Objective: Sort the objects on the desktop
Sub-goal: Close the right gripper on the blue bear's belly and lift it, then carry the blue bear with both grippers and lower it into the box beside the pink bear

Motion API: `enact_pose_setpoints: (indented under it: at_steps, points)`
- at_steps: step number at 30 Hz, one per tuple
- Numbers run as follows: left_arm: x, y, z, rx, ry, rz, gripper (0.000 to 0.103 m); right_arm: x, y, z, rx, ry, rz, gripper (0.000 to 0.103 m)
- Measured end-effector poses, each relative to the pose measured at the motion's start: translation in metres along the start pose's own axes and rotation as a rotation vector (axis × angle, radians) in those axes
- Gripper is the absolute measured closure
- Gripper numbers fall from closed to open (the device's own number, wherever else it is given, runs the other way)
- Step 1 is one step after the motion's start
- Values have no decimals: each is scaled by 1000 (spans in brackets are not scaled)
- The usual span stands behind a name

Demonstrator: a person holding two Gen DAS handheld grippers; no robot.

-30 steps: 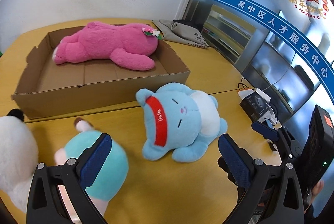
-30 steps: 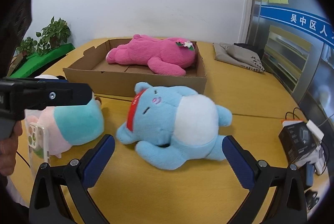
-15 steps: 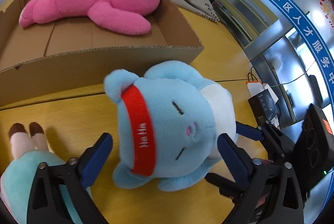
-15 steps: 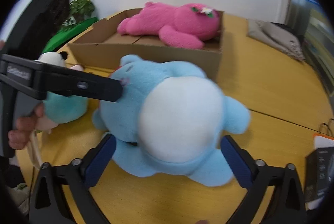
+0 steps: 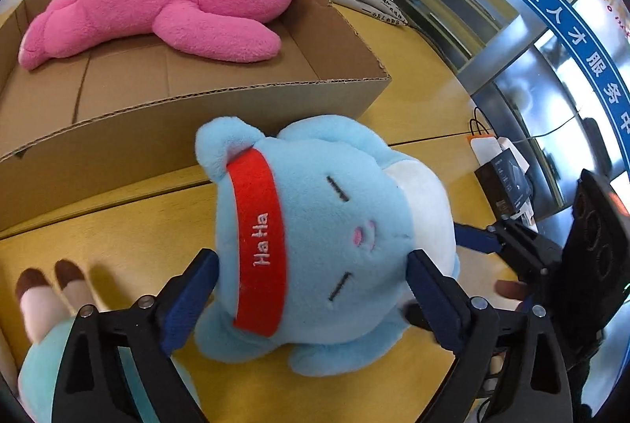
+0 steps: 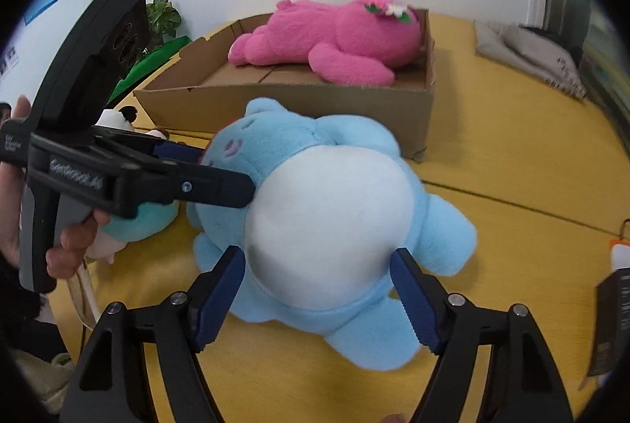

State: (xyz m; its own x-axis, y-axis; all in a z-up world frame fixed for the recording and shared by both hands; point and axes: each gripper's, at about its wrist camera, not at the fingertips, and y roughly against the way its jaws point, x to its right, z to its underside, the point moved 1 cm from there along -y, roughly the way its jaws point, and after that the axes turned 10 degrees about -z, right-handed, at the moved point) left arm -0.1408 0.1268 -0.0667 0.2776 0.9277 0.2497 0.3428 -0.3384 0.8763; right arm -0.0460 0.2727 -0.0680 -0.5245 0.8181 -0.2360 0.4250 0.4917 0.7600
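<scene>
Two claws are closed in on one blue plush [image 5: 315, 234] at once. The left claw [image 5: 311, 289] is clamped on the plush's head, its blue pads [image 5: 189, 299] pressed into the fur on either side of the red "Ha Ha" headband [image 5: 258, 245]. The right claw [image 6: 317, 295] is clamped on the white belly, both pads dug into the lower body. The blue plush is seen lying on the yellow table [image 6: 512, 163], just in front of the cardboard box [image 6: 299, 108], head pointed toward the box's near wall; whether it is touching that wall cannot be told. A pink plush [image 5: 169, 1] is laid inside the box along its far side, with a flower on its head. A teal plush [image 5: 35, 371] is seen left of the blue plush, partly hidden behind the left claw. A grey cloth bag [image 6: 527, 52] is lying on the table right of the box. A small black carton [image 5: 504, 179] is placed right of the blue plush.
</scene>
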Motion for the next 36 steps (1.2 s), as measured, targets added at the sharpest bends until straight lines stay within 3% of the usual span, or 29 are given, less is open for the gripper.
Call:
enact_pose_setpoints:
  at_steps: [4, 9, 10, 11, 12, 13, 14, 15, 17, 19, 20, 21, 22, 24, 25, 29, 36]
  points:
    - [-3, 8, 3, 24, -2, 21, 23, 2, -3, -1, 16, -7, 29, 34]
    - [-14, 42, 7, 95, 12, 22, 29, -22, 19, -5, 138, 32, 19, 58]
    - [-14, 52, 5, 114, 7, 27, 34, -31, 24, -10, 165, 58, 17, 62]
    - [-15, 61, 2, 132, 0, 41, 58, -40, 28, -16, 192, 87, 4, 89]
    - [-12, 72, -3, 145, -14, 95, 75, -50, 33, -27, 218, 119, -24, 99]
    - [-10, 83, -9, 158, -29, 134, 101, -61, 37, -39, 240, 150, -58, 99]
    - [-7, 91, -16, 180, -55, 97, 102, -69, 36, -51, 245, 180, -63, 99]
    - [-6, 95, -23, 202, -85, 45, 102, -74, 31, -63, 233, 209, -43, 99]
    - [-18, 85, -34, 164, -79, 0, 99, -81, 20, -83, 203, 245, -20, 94]
    - [-37, 71, -35, 117, -45, -10, 88, -66, 13, -87, 196, 181, -45, 60]
    - [-46, 64, -32, 103, -33, -22, 73, -59, 15, -83, 207, 148, -57, 32]
    - [-50, 59, -30, 94, -29, -28, 63, -50, 17, -76, 220, 109, -75, 23]
    - [-55, 54, -27, 86, -26, -32, 40, -39, 19, -67, 227, 61, -94, 23]
    - [-53, 48, -24, 80, -29, -8, 19, -15, 19, -46, 209, -27, -102, 23]
    - [-51, 45, -24, 76, -33, 9, 14, -3, 18, -37, 190, -61, -82, 23]
    - [-23, 32, -24, 30, -102, 74, 5, 21, 24, -22, 135, -92, -39, 22]
    - [18, -9, -26, -73, -170, 111, 4, 44, 31, -8, 41, -67, 1, 22]
